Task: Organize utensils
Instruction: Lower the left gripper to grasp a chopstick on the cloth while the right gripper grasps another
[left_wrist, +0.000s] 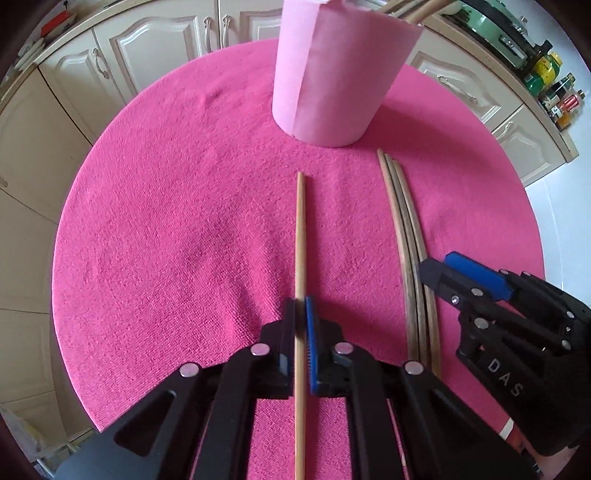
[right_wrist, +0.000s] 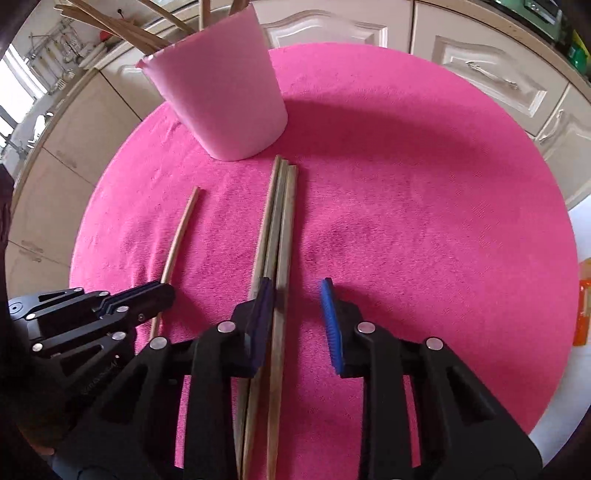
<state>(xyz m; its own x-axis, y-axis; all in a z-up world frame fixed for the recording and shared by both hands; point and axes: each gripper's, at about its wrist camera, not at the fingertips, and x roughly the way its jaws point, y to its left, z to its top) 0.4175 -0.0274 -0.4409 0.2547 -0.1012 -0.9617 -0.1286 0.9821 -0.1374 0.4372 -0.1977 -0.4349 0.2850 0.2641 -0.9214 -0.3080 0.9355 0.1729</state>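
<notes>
A pink cup (left_wrist: 332, 77) stands at the far side of the pink cloth (left_wrist: 166, 221) and holds several wooden sticks. My left gripper (left_wrist: 301, 306) is shut on a single light wooden chopstick (left_wrist: 300, 229) that points toward the cup. Three darker chopsticks (left_wrist: 410, 236) lie side by side to its right. My right gripper (right_wrist: 297, 291) is open over that bundle (right_wrist: 280, 221), its left finger touching it. The cup (right_wrist: 221, 96) and the single chopstick (right_wrist: 181, 232) also show in the right wrist view. The left gripper (right_wrist: 147, 299) shows at lower left there.
The cloth covers a round table (right_wrist: 443, 221). Cream cabinets (left_wrist: 147, 48) ring the far side. Jars and bottles (left_wrist: 554, 85) stand on a counter at the upper right. An orange object (right_wrist: 583, 310) lies beyond the table's right edge.
</notes>
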